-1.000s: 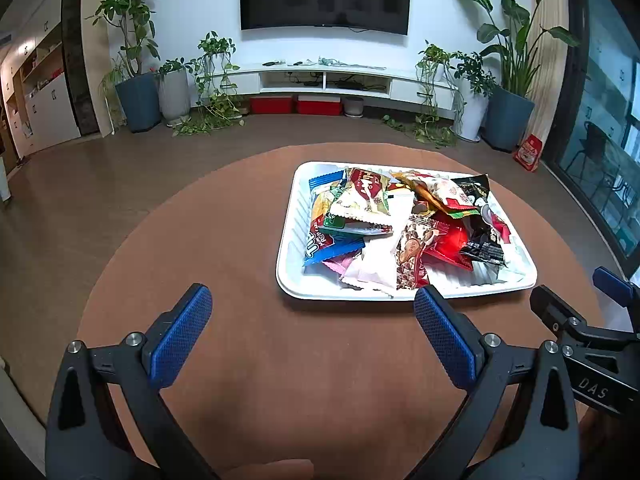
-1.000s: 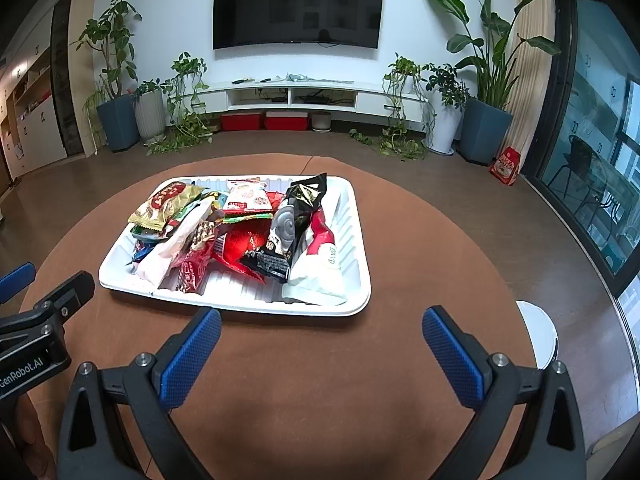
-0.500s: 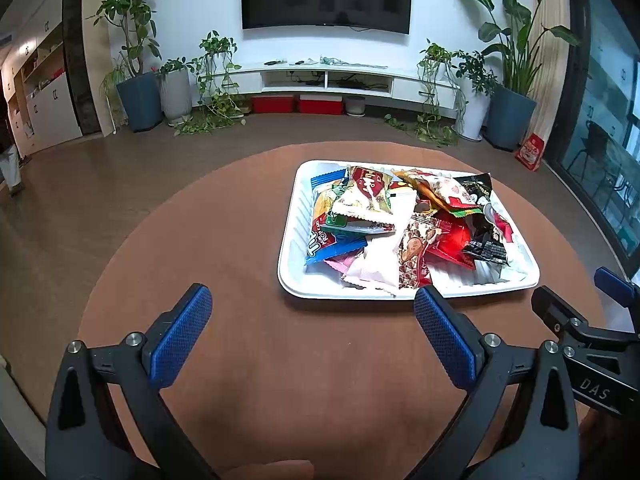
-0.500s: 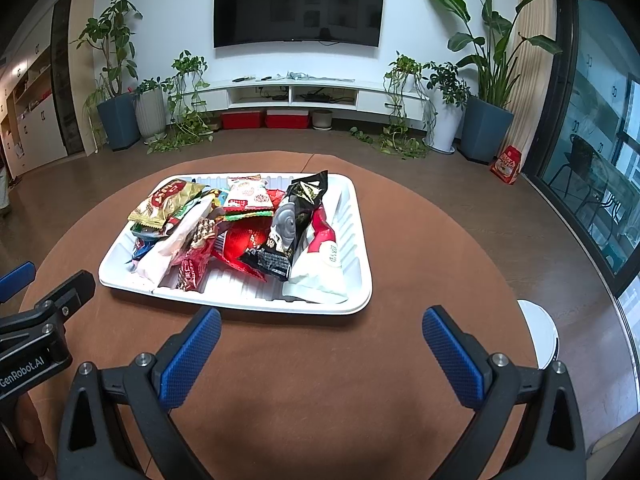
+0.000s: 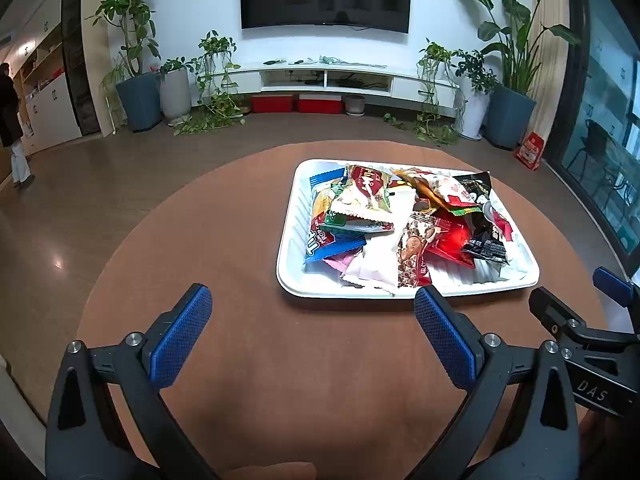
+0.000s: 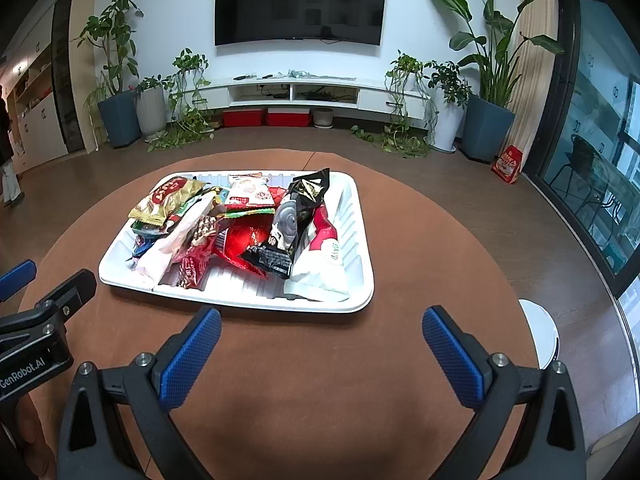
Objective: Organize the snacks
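A white tray (image 5: 408, 292) is sitting on a round brown table (image 5: 248, 240), right of centre in the left wrist view and left of centre in the right wrist view (image 6: 240, 300). It is holding a loose pile of snacks (image 5: 400, 220), the packets overlapping one another. A white packet (image 5: 380, 256) is lying at the tray's near edge in the left view, with a blue packet (image 5: 332, 246) just beside it on the left and a red packet (image 5: 448, 240) to its right. In the right view a black packet (image 6: 292, 224) is lying across the middle of the pile, partly over a white-and-red packet (image 6: 324, 256) at the tray's right side.

The left gripper (image 5: 312, 336) is hovering low in its frame, jaws spread wide and holding nothing, short of the tray's near rim. The right gripper (image 6: 320, 344) is likewise spread wide and empty, near the tray's front edge but apart from it. Each gripper is also showing at the edge of the other's view: the right one at lower right of the left view, the left one at lower left of the right view.

A person (image 5: 12, 128) is standing at the far left of the room.
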The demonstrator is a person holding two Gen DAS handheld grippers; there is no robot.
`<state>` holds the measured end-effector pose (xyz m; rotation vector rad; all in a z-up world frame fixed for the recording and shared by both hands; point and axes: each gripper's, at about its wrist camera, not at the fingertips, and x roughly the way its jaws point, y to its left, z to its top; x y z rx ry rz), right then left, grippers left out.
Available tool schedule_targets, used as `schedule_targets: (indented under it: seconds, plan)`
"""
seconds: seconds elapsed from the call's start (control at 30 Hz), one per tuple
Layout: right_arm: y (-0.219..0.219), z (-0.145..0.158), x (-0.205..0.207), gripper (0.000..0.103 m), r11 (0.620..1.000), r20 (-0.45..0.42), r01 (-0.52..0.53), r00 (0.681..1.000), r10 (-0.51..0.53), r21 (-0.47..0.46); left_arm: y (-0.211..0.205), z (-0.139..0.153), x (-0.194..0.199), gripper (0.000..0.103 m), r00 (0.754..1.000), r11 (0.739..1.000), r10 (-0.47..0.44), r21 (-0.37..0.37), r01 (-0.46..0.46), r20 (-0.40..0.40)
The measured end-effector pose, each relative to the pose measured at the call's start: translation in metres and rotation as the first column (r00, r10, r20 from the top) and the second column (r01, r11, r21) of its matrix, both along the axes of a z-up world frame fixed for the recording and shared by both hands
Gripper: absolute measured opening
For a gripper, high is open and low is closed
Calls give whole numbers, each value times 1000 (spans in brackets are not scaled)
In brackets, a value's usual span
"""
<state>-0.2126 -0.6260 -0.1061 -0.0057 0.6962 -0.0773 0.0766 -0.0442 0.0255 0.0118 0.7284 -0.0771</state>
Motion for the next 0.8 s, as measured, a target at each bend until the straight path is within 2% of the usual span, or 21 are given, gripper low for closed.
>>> schedule_targets:
  seconds: [0.47, 0.67, 0.8]
  plan:
    - [1, -1, -1, 103, 1000, -3, -1, 1000, 1, 0, -1, 2, -1, 103, 1000, 1000, 4, 11, -4, 9]
    - [2, -1, -2, 103, 1000, -5, -3, 1000, 3, 2, -4, 5, -7, 103, 998, 1000, 6, 28, -8, 56]
    - [2, -1, -2, 103, 1000, -7, -4, 1000, 4, 2, -4, 5, -8, 103, 998, 999, 11, 32, -13, 57]
